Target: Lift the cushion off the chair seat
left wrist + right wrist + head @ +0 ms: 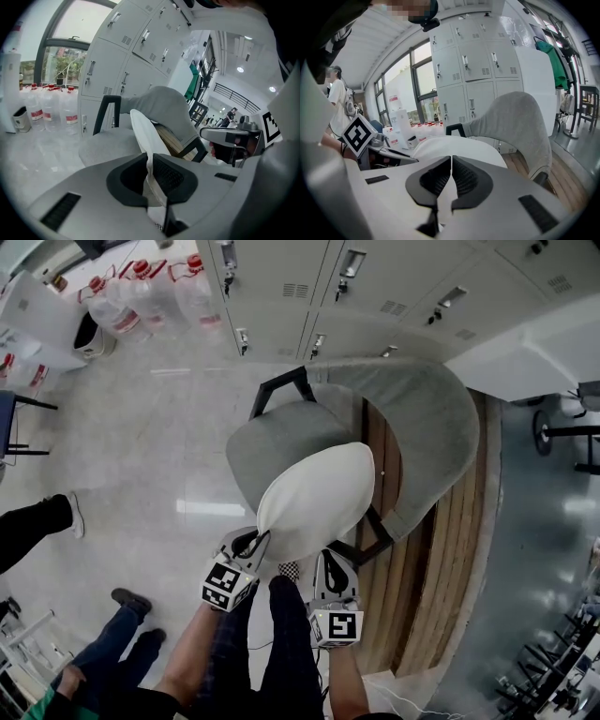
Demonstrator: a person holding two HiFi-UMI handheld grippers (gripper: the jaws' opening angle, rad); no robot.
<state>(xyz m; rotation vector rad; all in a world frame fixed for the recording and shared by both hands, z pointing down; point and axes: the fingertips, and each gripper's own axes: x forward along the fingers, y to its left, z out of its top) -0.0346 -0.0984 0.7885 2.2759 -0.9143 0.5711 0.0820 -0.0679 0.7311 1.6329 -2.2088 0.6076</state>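
Left gripper (255, 538): jaws clenched on a pinch of white cushion (319, 498) fabric at its near left corner; the left gripper view shows the cloth squeezed thin between the dark pads. Right gripper (330, 557): jaws likewise closed on the cushion's near edge, a thin white strip caught between the ribbed pads in the right gripper view. Both grippers sit side by side at the near end of the cushion, marker cubes toward the camera, the person's legs (281, 643) just below them. Cushion: white, oval, plump, hanging from the two grips over the front half of the chair (272, 442) seat; from the left gripper view it stands nearly on edge, tilted up toward the backrest. Cannot tell whether its far end touches the seat. Chair: grey upholstered seat and curved grey backrest, black frame, set partly on a wooden strip (450, 549) on the right. Left of it, pale glossy floor (169, 456) with two bystanders' legs at the edge. Beyond: a row of grey lockers (394, 287), and at far left a cluster of large water bottles (141, 296) with red caps.
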